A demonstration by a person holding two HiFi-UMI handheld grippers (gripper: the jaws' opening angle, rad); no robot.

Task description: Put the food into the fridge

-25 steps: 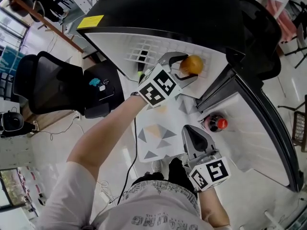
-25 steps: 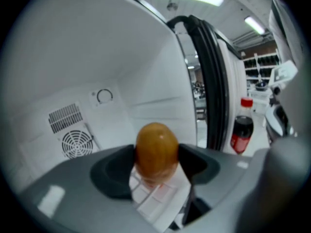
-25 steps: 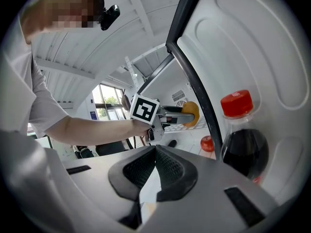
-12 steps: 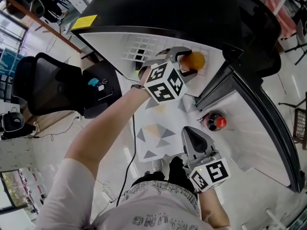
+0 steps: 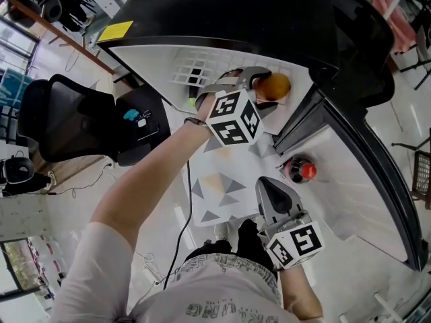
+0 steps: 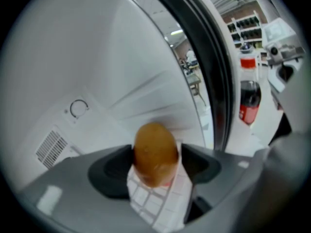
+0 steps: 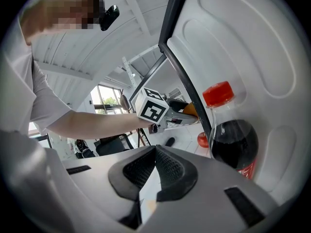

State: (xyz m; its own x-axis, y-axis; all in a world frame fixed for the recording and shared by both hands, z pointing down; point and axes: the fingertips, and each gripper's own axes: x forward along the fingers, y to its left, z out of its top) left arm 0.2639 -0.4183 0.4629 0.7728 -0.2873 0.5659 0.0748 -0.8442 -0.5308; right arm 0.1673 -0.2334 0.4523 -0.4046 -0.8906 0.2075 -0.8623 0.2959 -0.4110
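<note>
A round orange-brown piece of food [image 5: 275, 86] rests on the white wire shelf [image 5: 202, 69] inside the open fridge. My left gripper [image 5: 264, 89] reaches into the fridge. Its jaws are opening, and the food [image 6: 154, 152] stands between them over the shelf grid. My right gripper [image 5: 269, 188] hangs lower, near my body, shut with nothing in it; its pads meet at the tip in the right gripper view [image 7: 155, 149]. A cola bottle [image 5: 300, 171] with a red cap stands in the fridge door, and it is close to the right gripper [image 7: 233, 140].
The fridge's black top [image 5: 236, 12] overhangs the shelf. Its open door [image 5: 367, 200] with white moulded pockets runs along the right. A black office chair [image 5: 60, 116] stands at the left, and a cable trails on the floor below it.
The left gripper has pushed a little deeper into the fridge and turned, with the food between its jaws. The right gripper has stayed in place.
</note>
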